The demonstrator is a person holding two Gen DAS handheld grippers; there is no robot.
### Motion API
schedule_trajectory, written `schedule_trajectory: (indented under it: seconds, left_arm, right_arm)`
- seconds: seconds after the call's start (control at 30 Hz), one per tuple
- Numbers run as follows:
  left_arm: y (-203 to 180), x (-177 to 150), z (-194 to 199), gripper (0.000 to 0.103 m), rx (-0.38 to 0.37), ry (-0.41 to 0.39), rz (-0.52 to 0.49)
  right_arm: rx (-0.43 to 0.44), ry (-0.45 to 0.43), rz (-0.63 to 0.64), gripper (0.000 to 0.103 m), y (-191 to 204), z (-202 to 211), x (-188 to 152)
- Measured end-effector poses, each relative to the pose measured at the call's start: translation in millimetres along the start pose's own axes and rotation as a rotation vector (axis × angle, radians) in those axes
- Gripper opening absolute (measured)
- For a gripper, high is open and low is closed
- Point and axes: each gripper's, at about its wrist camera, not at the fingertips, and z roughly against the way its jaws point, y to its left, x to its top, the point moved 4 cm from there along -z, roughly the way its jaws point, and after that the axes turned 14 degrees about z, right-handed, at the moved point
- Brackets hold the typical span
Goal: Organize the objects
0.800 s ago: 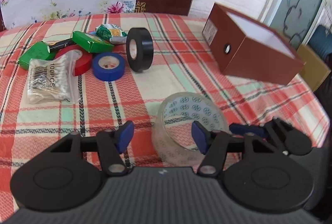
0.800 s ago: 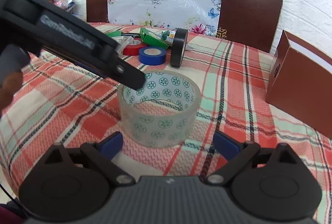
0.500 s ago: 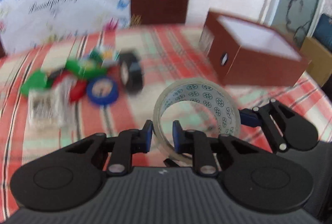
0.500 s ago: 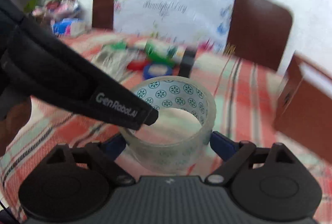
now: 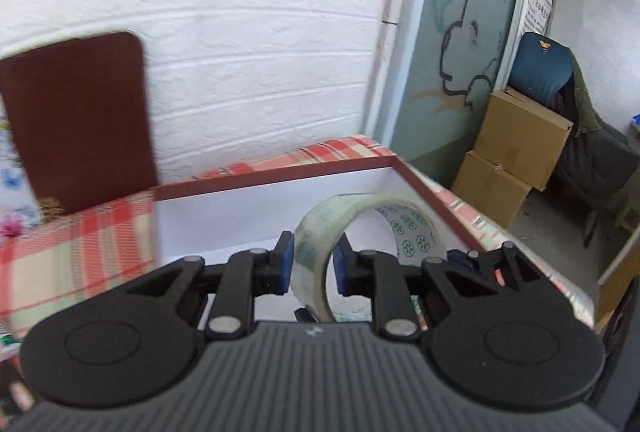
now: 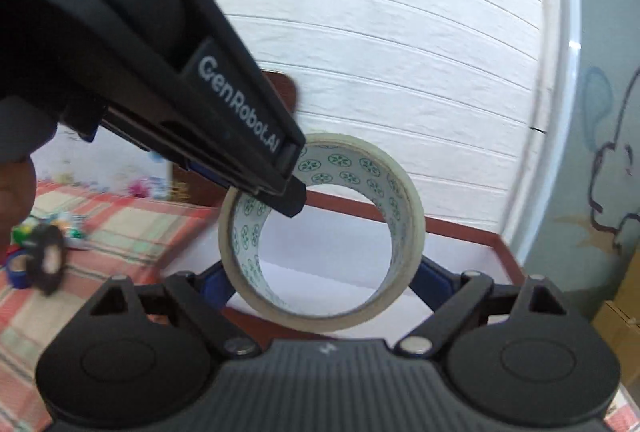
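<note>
Aloft over the open brown box (image 5: 280, 178): clear tape roll (image 5: 316, 232), pinched through its wall by the left gripper (image 5: 311, 264). Right gripper (image 6: 322, 278) fingers spread wide, flanking the roll's outer sides.

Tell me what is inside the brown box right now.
The brown box shows only a bare white interior; the clear tape roll, pinched by the left gripper, hangs above it. Grippers hide the near floor.
</note>
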Motion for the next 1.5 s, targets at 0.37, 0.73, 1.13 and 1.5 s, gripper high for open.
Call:
schedule_trajectory:
  seconds: [0.37, 0.73, 1.13, 1.5]
  left_arm:
    - [-12.7, -12.2, -36.0, 0.056, 0.08, 0.066, -0.028]
    - [18.7, -16.2, 38.9, 0.056, 0.171, -0.047, -0.042]
    - [180.3, -116.2, 133.5, 0.057, 0.484, -0.051, 0.112]
    - [281.9, -173.7, 172.7, 0.061, 0.584, -0.201, 0.273]
  right_arm:
    - [-0.106, 0.016, -0.026, 0.101, -38.0, -4.2, -45.0]
    - [-0.077, -0.013, -0.136, 0.097, -23.6, 34.4, -45.3]
    - [0.168, -0.021, -0.102, 0.056, 71.7, 64.6, -23.1]
    - [0.472, 0.066, -0.014, 0.042, 197.7, 21.0, 40.2]
